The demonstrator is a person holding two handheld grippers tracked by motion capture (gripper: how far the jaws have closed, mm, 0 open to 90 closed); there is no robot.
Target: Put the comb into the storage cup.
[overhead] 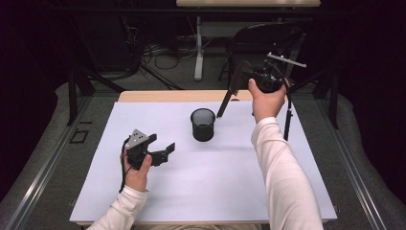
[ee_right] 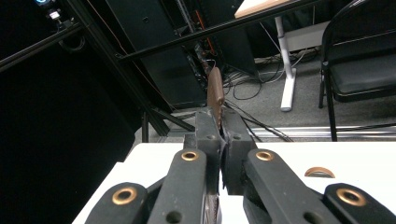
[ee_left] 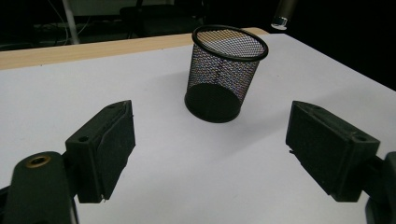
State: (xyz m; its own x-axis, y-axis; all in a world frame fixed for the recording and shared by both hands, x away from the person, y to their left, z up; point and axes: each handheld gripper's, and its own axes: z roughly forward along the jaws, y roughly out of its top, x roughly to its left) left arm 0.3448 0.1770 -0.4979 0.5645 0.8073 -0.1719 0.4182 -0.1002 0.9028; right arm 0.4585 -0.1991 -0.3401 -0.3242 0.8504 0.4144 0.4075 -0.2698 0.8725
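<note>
On the white table [overhead: 201, 187] stands one black wire-mesh pen cup [overhead: 203, 124], upright, a little behind the middle of the surface. In the left gripper view the same cup [ee_left: 226, 74] is seen ahead, between the two jaws and beyond them, and nothing can be seen inside it.

There are two grippers. The left gripper [overhead: 163, 149] is held low over the left part of the table, near the person's side, and points toward the cup. Its two jaws stand wide apart with only bare table between them.

The right gripper [overhead: 235, 81] is lifted over the far right edge of the table, well apart from the cup. Its jaws are pressed together on one thin brown flat object [ee_right: 215, 95]. In the right gripper view this object rises upright from between the jaws, with a rounded top; in the high view a long dark strip [overhead: 224, 106] hangs down from the jaws toward the table. What exactly it is, I cannot tell.

A black folding chair [ee_right: 362, 60] stands on the floor behind the table.
</note>
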